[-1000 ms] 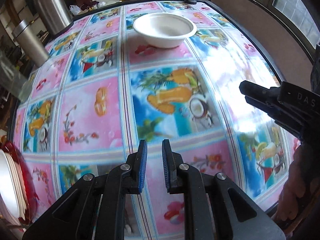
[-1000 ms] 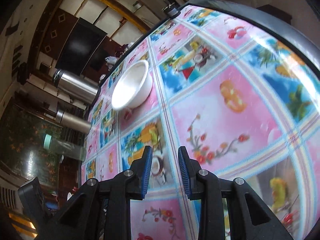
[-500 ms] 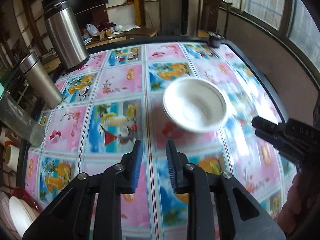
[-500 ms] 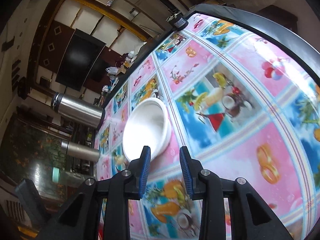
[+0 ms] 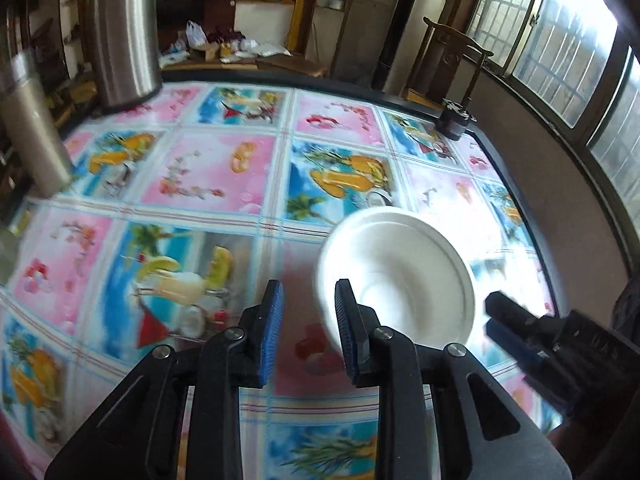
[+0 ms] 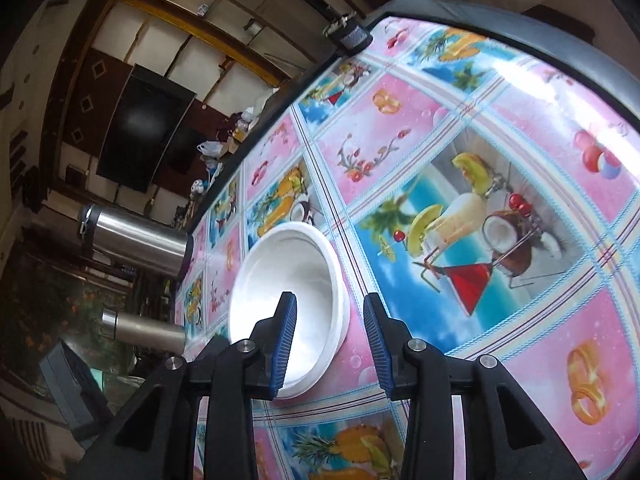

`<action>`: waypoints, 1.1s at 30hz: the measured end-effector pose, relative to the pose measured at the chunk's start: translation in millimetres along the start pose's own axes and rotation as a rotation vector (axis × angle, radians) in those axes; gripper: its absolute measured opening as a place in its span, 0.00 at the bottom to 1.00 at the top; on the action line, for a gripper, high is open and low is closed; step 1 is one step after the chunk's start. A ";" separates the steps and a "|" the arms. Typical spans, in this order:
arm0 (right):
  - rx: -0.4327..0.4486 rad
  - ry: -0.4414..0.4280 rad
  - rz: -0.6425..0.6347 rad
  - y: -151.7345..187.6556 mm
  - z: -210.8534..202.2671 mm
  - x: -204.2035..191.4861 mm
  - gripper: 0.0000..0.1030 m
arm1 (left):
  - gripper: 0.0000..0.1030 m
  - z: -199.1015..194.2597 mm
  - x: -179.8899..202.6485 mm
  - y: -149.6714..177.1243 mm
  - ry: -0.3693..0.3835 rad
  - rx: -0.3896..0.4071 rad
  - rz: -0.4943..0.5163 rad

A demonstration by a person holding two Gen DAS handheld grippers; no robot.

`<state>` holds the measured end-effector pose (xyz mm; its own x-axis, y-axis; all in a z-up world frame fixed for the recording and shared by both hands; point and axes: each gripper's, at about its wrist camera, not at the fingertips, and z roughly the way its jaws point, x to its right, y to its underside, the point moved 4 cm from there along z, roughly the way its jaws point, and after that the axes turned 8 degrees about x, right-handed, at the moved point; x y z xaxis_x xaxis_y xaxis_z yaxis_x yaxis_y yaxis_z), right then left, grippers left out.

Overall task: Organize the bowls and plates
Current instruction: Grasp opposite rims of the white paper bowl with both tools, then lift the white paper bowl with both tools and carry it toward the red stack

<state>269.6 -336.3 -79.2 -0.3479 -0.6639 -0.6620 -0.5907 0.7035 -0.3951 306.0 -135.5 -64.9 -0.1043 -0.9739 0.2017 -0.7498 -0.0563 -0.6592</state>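
A white foam bowl (image 5: 404,276) stands upright on the fruit-print tablecloth (image 5: 208,172). My left gripper (image 5: 308,332) is open just to the bowl's left, and its right finger overlaps the near-left rim in this view. My right gripper (image 6: 330,340) is open and straddles the near rim of the bowl (image 6: 288,292): one finger is over the inside, the other outside the wall. The right gripper (image 5: 516,328) also shows at the bowl's right side in the left wrist view. Neither gripper has closed on the bowl.
Two steel flasks (image 5: 120,32) (image 5: 28,120) stand at the table's far left. A small black object (image 5: 454,120) sits at the far right corner. The table's dark edge (image 5: 516,200) runs along the right, with a wall and windows beyond.
Both grippers have moved forward to the bowl, which now sits close at their tips. The red plate stack at the left has left the view.
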 end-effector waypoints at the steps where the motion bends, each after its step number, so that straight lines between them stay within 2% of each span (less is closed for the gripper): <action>1: -0.003 -0.004 0.001 1.0 3.3 0.4 0.37 | 0.23 5.5 1.1 0.9 0.028 -0.015 -0.020; 7: 0.015 0.001 -0.014 1.5 5.5 0.5 0.37 | 0.23 14.4 5.4 2.7 0.117 -0.047 -0.094; 16: 0.000 -0.009 -0.007 5.3 12.8 -0.2 0.36 | 0.23 28.9 -7.2 9.5 0.148 -0.097 -0.153; 21: -0.004 0.002 -0.008 7.5 16.6 1.3 0.26 | 0.23 31.9 -6.0 12.7 0.135 -0.103 -0.137; 25: -0.018 0.012 -0.004 9.5 20.3 3.8 0.12 | 0.23 30.2 -5.7 13.4 0.118 -0.090 -0.120; 28: -0.016 0.011 0.002 10.4 20.9 4.6 0.08 | 0.23 28.6 -6.5 13.2 0.107 -0.084 -0.112; 33: -0.028 -0.005 0.008 14.0 20.3 1.2 0.07 | 0.09 26.1 -6.3 15.3 0.102 -0.092 -0.107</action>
<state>275.6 -322.1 -98.6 -0.3489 -0.6570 -0.6683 -0.6080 0.7013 -0.3721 312.3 -135.9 -95.1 -0.0828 -0.9356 0.3431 -0.8161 -0.1339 -0.5621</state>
